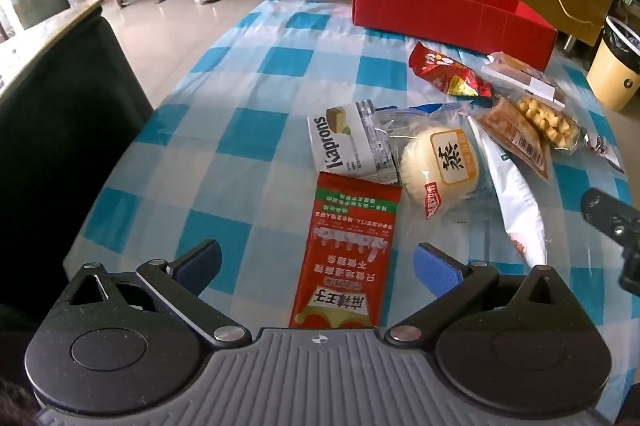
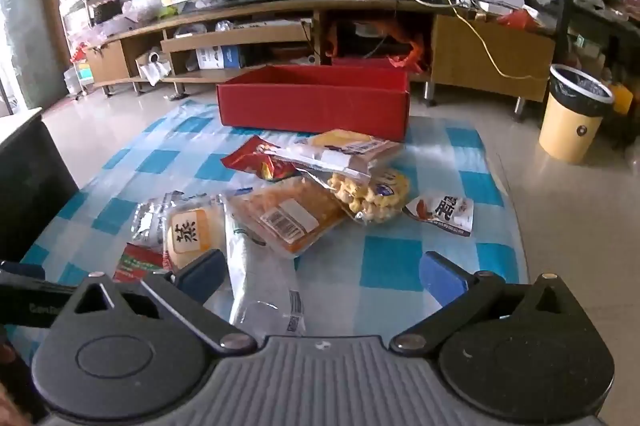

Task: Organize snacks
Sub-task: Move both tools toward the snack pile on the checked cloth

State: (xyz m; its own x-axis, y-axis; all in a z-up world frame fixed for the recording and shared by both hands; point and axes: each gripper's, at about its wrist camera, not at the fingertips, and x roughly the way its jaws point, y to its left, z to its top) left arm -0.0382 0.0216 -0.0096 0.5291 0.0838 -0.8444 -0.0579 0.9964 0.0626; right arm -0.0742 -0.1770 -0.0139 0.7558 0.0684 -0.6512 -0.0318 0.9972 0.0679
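Above the checked counter (image 1: 248, 73) both tools tilt downward — left tool (image 1: 318, 264) wide over a red sachet (image 1: 348, 246), right tool (image 2: 322, 272) wide, gripping nothing. Bare cloth lies left of the snacks — the red box (image 2: 316, 101) sits at the far edge.

From where I steer, the snacks lie bunched on the table (image 1: 248, 97), toward its right half. The box (image 1: 452, 11) sits at the far edge behind them. Nearest my left tool (image 1: 318, 262) lies a long sachet (image 1: 346, 250), between its wide-apart fingers; the Kaprons packet (image 1: 346, 143) is just beyond it, touching the bun (image 1: 440, 165) on its right. Under my right tool (image 2: 320, 276) lies a long pouch (image 2: 264, 282).
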